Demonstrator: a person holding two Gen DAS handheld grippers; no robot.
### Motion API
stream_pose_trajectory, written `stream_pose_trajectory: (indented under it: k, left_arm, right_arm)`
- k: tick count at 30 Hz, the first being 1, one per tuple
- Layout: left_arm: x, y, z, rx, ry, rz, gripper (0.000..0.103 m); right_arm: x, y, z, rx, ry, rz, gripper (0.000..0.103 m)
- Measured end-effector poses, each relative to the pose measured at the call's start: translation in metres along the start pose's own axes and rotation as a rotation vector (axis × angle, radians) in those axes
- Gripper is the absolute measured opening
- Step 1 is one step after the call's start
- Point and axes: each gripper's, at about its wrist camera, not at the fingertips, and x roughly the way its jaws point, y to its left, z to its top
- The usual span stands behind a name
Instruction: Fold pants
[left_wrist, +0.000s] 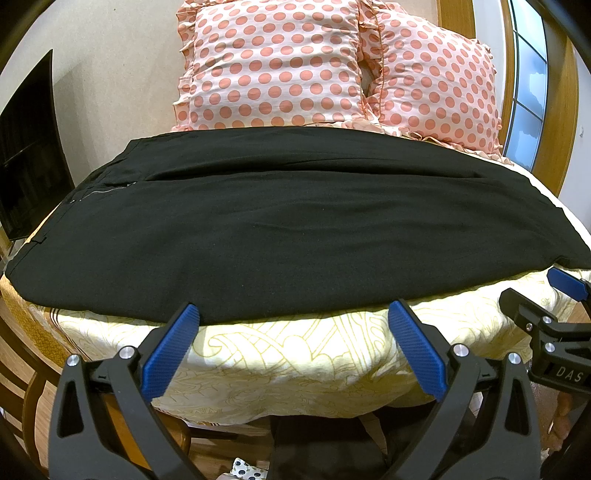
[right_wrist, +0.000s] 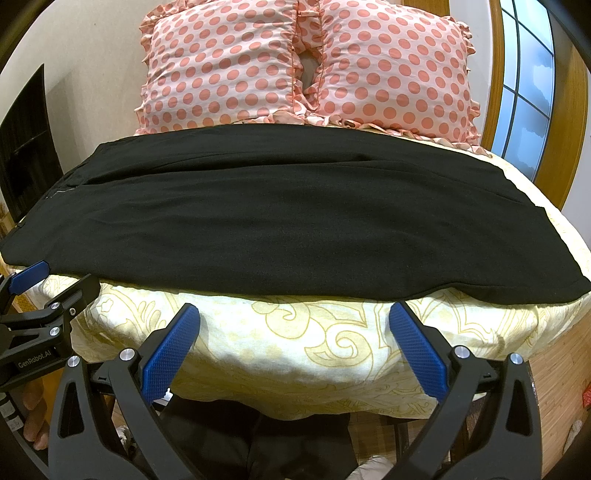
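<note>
Black pants (left_wrist: 280, 221) spread flat across bed (left_wrist: 295, 354), lengthwise side to side, waistband and zipper (left_wrist: 110, 189) at the left end, leg hems off to the right. Laid crosswise probably so both long edges sit within reach from the bed's near side. One leg apparently lying over or beside the other, judging by the long seam line through the middle; exact layering hard to tell in black cloth.

Left hand-held gripper (left_wrist: 293, 314) spread wide, fingers empty, tips just short of the pants' near edge, toward the waist half. Right hand-held gripper (right_wrist: 294, 314) likewise spread, holding nothing, hanging over the patterned bedcover a little short of the near edge, toward the hem half. Placed side by side, each covering one half of the long edge: likely a set-up for a two-point pinch so the cloth lifts evenly.

Two polka-dot pillows (right_wrist: 306, 70) propped at the headboard, just behind the far edge of the pants; little free room beyond for folding away.

No fold started yet, by the look of it.
</note>
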Motion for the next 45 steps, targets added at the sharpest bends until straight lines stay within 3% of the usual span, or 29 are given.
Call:
stream_pose_trajectory:
  k: [30,34,37,42,45]
  left_arm:
    - [0.0,-0.004,0.0,0.002,-0.019,-0.007,0.101]
    - [-0.003,-0.002,0.0,0.018,-0.017,0.006,0.101]
    - [-0.016,-0.007,0.004,0.071,-0.067,0.051,0.101]
    - [-0.031,-0.002,0.027,0.089,-0.146,0.022,0.101]
    - [-0.022,0.01,0.052,0.034,-0.139,-0.013,0.101]
  right_arm:
    - [0.003,-0.001,0.0,-0.014,-0.011,0.019,0.102]
    - [0.0,-0.003,0.002,-0.025,-0.016,0.056,0.102]
    - [-0.01,-0.011,0.005,-0.013,-0.058,0.125,0.102]
    - [-0.037,-0.045,0.039,0.043,-0.22,0.168,0.102]
    - [-0.024,-0.089,0.082,0.138,-0.183,0.097,0.102]
